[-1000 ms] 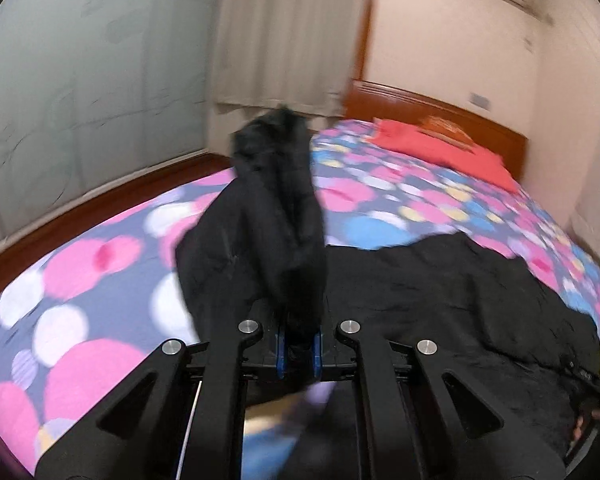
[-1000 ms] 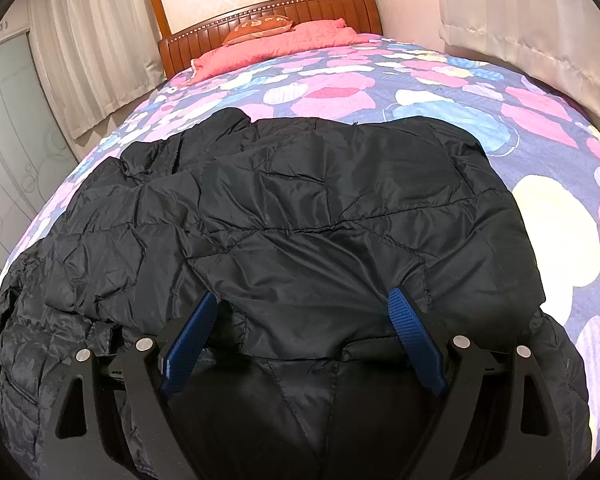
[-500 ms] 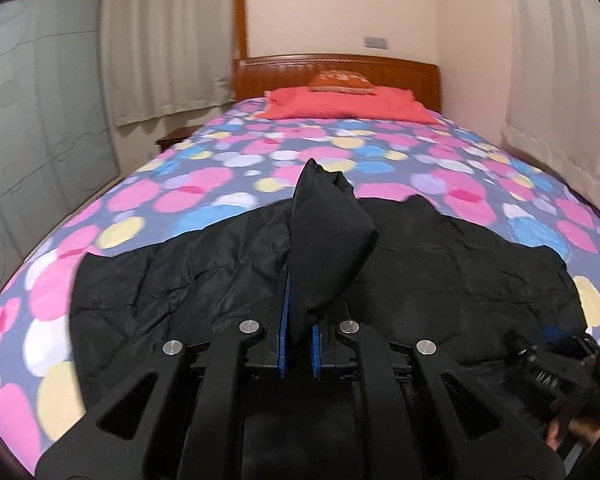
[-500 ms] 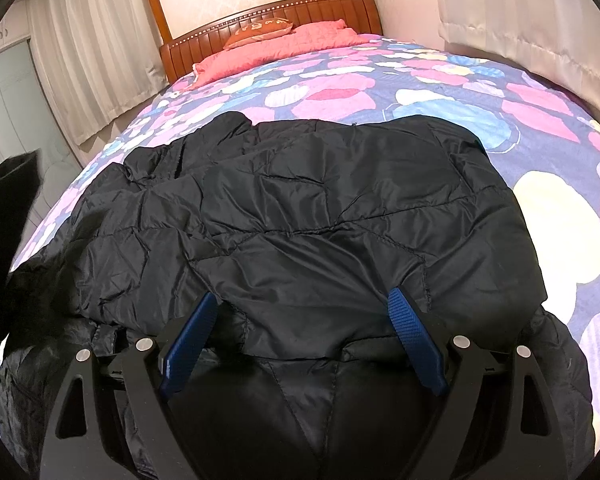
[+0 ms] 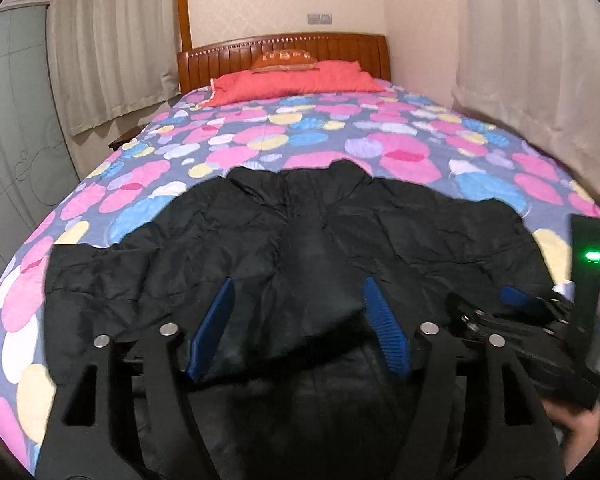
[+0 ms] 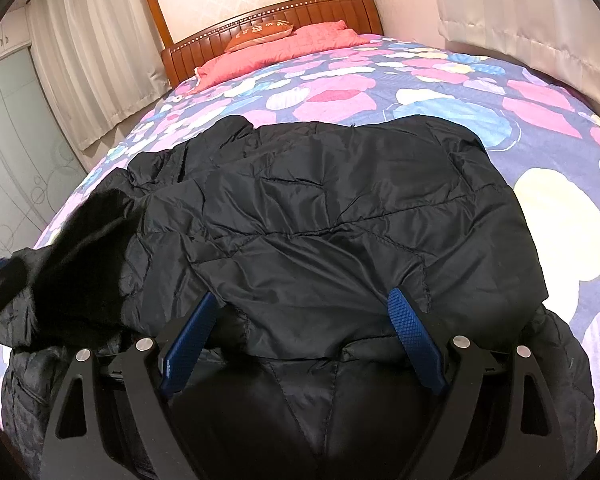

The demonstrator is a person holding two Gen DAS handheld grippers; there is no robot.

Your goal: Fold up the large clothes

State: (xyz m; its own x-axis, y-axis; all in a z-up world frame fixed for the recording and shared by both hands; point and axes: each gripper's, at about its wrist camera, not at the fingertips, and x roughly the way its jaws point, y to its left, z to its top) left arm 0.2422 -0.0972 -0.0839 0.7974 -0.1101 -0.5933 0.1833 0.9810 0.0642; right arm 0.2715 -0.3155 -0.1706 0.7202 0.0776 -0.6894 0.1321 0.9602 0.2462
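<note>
- The black padded jacket [image 6: 332,220] lay spread across the near half of the bed [image 5: 340,148], one sleeve [image 5: 300,280] folded over its middle.
- The left gripper [image 5: 298,334] had just been opening; the sleeve lay loose between its blue pads [image 5: 384,332].
- The right gripper [image 6: 304,350] stood wide open over the jacket's hem, clamping nothing.
- A red pillow [image 5: 296,80] sat against the wooden headboard [image 5: 284,46].

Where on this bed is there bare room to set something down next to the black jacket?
Bare stretch of the dotted bedspread between the black puffer jacket and the red pillow. A strip also lies beside the jacket's right edge. The near end is crowded: jacket, left gripper, right gripper.
</note>
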